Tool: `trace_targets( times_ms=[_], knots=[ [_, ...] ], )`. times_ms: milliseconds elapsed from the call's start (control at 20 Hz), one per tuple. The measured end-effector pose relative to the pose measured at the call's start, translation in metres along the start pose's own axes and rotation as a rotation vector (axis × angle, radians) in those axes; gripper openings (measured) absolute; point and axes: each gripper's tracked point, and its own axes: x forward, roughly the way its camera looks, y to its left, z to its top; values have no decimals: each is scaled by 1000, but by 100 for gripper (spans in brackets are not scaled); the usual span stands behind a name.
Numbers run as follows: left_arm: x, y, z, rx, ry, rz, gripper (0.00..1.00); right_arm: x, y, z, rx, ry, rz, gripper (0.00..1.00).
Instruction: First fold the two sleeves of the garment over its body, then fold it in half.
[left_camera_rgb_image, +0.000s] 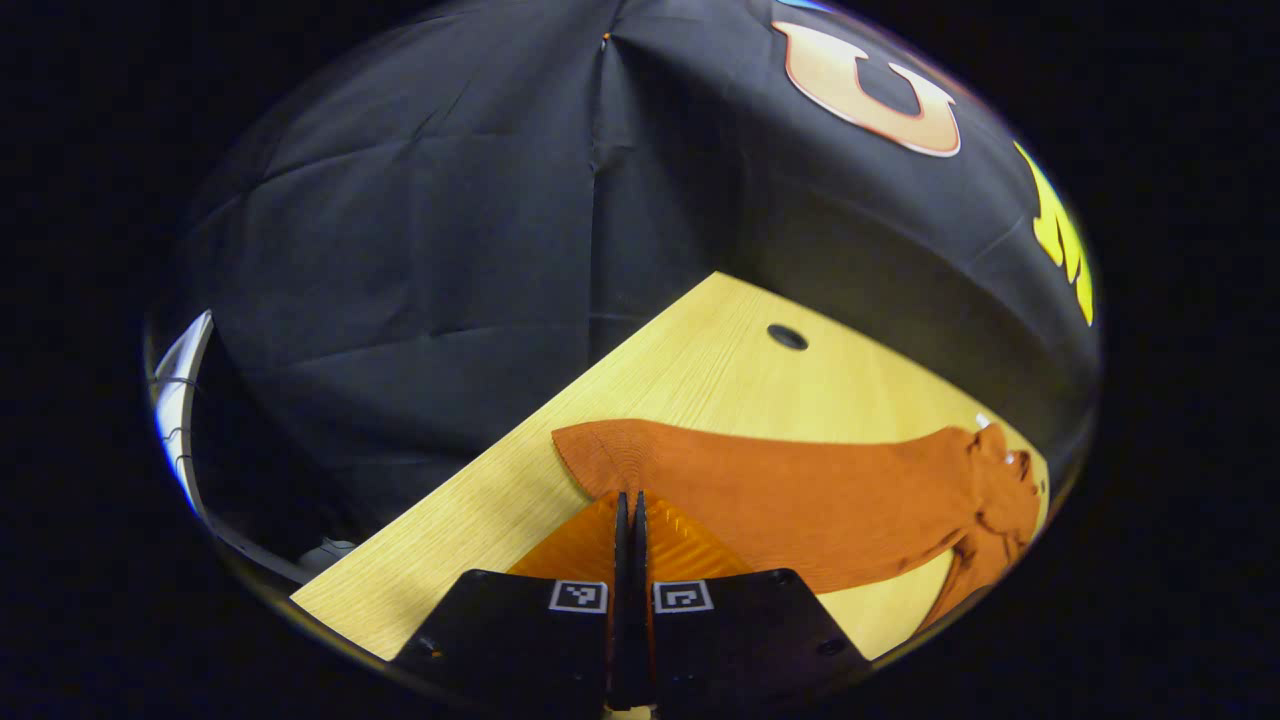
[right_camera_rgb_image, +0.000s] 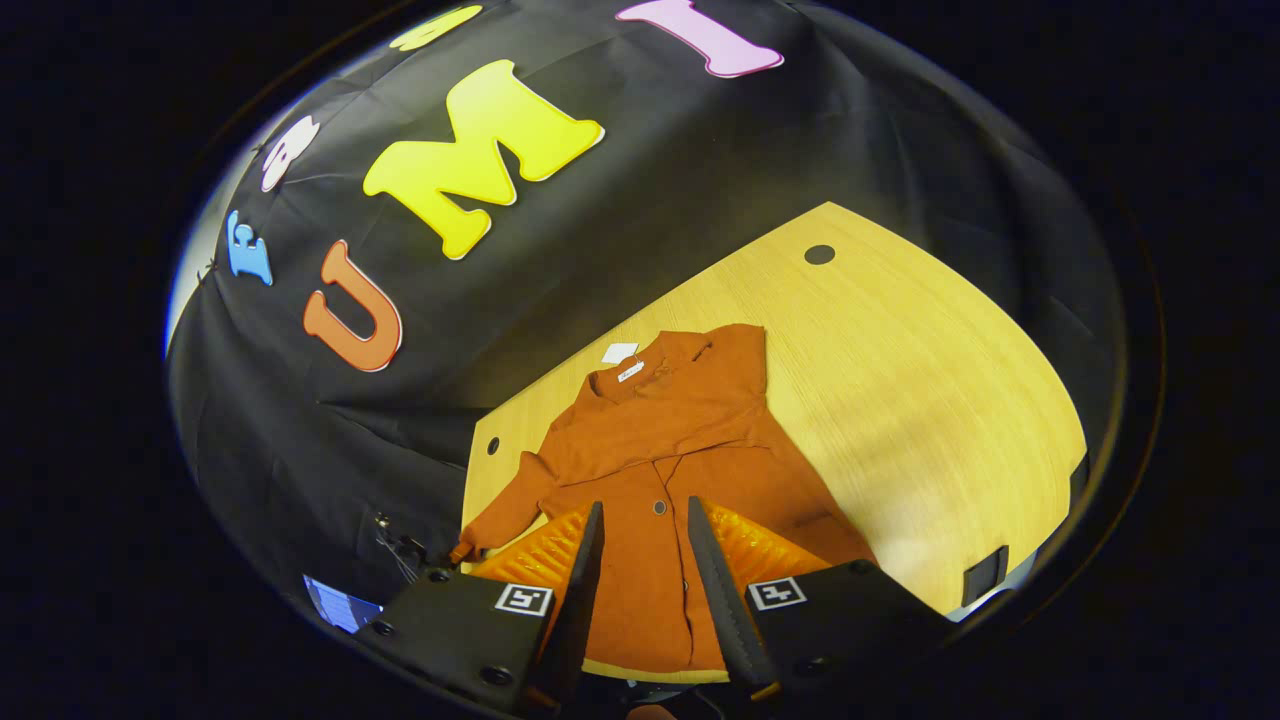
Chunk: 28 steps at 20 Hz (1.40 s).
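Note:
An orange button-front garment (right_camera_rgb_image: 650, 450) lies on the wooden table (right_camera_rgb_image: 900, 400), collar and white tag (right_camera_rgb_image: 620, 352) toward the wall. One sleeve looks folded across its chest. The other sleeve (left_camera_rgb_image: 800, 490) stretches flat across the table; in the right gripper view that sleeve (right_camera_rgb_image: 500, 515) runs out to the lower left. My left gripper (left_camera_rgb_image: 628, 497) has its fingers pressed together at the near edge of the cuff, apparently pinching the fabric. My right gripper (right_camera_rgb_image: 642, 508) hovers open over the garment's lower front by the buttons, with nothing held.
The booth's black cloth wall rises close behind the table (left_camera_rgb_image: 700, 370). Round cable holes (left_camera_rgb_image: 787, 337) (right_camera_rgb_image: 819, 254) sit near the table's far corners. A black clip (right_camera_rgb_image: 985, 575) is fixed at the table's right edge. Bare wood lies to the right of the garment.

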Motion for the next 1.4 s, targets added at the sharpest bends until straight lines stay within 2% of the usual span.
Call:
trace_targets(
  times_ms=[200, 400, 650, 800, 1000, 1250, 1350, 1400],
  knots=[
    [-32, -47, 54, -39, -78, -111, 3, 1, 5, -7, -85, 14, 41, 57],
    [-70, -111, 113, -9, -154, -202, 3, -9, 15, -5, -141, 10, 114, 56],
    [-139, -240, 160, 115, -229, -367, 2, -28, 10, 12, -169, -48, 182, 56],
    [-168, -334, 167, 216, -246, -492, 2, -42, -8, 27, -135, -86, 200, 56],
    [-184, -444, 119, 338, -191, -639, 2, -65, -50, 49, -54, -144, 178, 56],
    [-170, -549, 10, 478, -43, -734, 2, -112, -122, 55, 32, -224, 69, 56],
    [-150, -571, -33, 535, 2, -724, 3, -131, -155, 50, 54, -244, -2, 56],
    [-133, -575, -55, 597, 13, -671, 3, -141, -169, 46, 67, -252, -36, 56]
  ],
)
